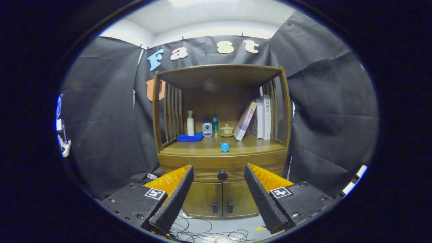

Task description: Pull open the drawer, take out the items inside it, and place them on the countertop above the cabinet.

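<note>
I see drawer (pixel 222 168) shut, knob (pixel 222 174) centred beyond my gripper (pixel 218 192), fingers spread wide, holding nothing. Small blue item (pixel 225 147) sits on countertop (pixel 202 145) above knob. Fits drawer unopened, or emptied and reclosed; drawer contents hidden.

Wooden cabinet (pixel 221 162), open shelf bay with slatted sides; countertop (pixel 206 145) inside bay. On countertop, from one side to other: folded blue cloth (pixel 190 137), white pump bottle (pixel 190 124), small white-and-blue bottle (pixel 207 129), teal bottle (pixel 215 125), small lidded pot (pixel 226 130), leaning book (pixel 245 120), upright books (pixel 263 117). Blue cap (pixel 225 147) near front edge, apart from others.
</note>
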A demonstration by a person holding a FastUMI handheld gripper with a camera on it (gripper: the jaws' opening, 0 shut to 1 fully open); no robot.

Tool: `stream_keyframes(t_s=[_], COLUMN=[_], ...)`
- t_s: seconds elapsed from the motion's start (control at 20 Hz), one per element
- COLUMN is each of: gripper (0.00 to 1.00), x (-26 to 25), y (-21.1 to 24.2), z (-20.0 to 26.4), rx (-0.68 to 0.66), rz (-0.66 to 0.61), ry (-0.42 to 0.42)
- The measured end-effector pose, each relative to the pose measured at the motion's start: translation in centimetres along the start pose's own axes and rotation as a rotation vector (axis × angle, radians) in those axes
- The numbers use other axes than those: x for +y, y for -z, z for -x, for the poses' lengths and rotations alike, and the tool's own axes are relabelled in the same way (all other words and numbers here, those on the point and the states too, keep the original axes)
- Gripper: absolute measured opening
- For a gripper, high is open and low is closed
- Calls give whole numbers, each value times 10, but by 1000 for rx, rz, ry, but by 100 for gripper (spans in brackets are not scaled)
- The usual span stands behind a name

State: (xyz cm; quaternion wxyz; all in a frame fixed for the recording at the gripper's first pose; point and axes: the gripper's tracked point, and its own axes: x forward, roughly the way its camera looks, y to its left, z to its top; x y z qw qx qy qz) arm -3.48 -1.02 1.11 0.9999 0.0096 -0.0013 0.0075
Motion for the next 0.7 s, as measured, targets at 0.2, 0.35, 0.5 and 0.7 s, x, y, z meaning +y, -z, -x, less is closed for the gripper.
stream_keyframes(t_s=[0.2, 0.35, 0.5, 0.7], gripper=[99, 99, 99, 99], x=[-6, -10, -14, -15], y=[1, 8, 9, 7], z=[4, 4, 3, 3], rx=[3, 18, 21, 11], rz=[-5, -15, -21, -24], ry=[28, 39, 54, 60])
